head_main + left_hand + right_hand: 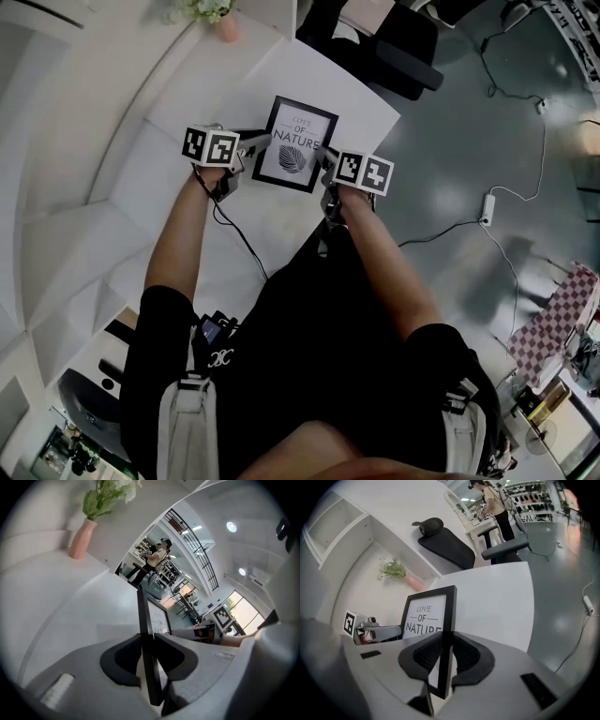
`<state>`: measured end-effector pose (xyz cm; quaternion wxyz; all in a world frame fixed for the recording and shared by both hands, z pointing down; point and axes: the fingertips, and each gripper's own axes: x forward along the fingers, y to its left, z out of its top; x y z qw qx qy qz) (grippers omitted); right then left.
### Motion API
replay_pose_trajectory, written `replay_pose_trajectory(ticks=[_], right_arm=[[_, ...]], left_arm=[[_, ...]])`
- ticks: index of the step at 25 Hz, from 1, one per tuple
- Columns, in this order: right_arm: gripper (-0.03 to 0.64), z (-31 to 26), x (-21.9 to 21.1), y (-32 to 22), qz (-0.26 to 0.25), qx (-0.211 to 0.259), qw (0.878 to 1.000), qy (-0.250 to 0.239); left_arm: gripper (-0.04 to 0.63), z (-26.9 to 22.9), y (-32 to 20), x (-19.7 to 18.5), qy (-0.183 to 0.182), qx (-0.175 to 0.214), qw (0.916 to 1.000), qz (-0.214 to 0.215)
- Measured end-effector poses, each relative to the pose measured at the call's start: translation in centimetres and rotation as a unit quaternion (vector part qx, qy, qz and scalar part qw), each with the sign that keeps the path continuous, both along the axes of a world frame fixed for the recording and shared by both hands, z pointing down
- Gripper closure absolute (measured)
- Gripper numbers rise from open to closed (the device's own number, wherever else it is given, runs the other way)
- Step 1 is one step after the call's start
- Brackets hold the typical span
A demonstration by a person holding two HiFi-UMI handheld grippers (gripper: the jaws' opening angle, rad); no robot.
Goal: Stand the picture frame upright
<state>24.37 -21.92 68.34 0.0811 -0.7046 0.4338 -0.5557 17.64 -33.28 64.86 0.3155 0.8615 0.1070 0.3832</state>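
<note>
Left gripper point(255, 142) point(149, 641): jaws part closed, pads clamped on the left side bar of the picture frame point(295, 142). In the left gripper view the black bar runs edge-on straight up between the pads. Right gripper point(326, 155) point(443, 641): jaws part closed too, pads pinching the frame's right side bar low down. The frame's bottom corner hangs out below the jaws there, and a thin back prop shows just left of it.

Picture frame point(426, 613) point(157, 616): black rim, white print reading "LOVE OF NATURE" with a leaf drawing. It is held between both grippers over the white counter point(366, 112), near the counter's front edge. Its face tilts back toward the head camera. Can't tell if its bottom edge touches the counter.

Behind it, at the counter's back corner by the wall, stands a pink vase point(225, 26) point(80, 540) point(412, 583) with green stems, well apart from the frame.

Past the counter's far edge is a black office chair point(445, 543) point(403, 47). On the grey floor to the right lies a white power strip point(487, 208) with its cable. Far off, a person in the background point(494, 503) point(152, 562) stands at a high table.
</note>
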Motion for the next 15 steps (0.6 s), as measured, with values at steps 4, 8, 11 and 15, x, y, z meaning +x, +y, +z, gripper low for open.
replay_pose_trajectory(ticks=[4,8,11,15], right_arm=[[0.543,-4.0,1.3,1.0,-0.025,0.026,0.997,0.065],[0.545,-7.2,3.7,1.8,-0.042,0.064,0.990,0.119],[0.545,-8.3,5.6,1.9,-0.062,0.094,0.978,0.175],[0.545,-11.8,7.0,2.9,-0.085,0.125,0.955,0.256]], left_arm=[[0.500,-3.4,1.3,0.3,0.029,0.047,0.9983,-0.015],[0.502,-7.1,2.9,2.0,0.082,0.094,0.9913,-0.043],[0.502,-8.1,3.7,3.3,0.124,0.127,0.9819,-0.065],[0.502,-10.7,5.2,4.0,0.170,0.180,0.9650,-0.086]])
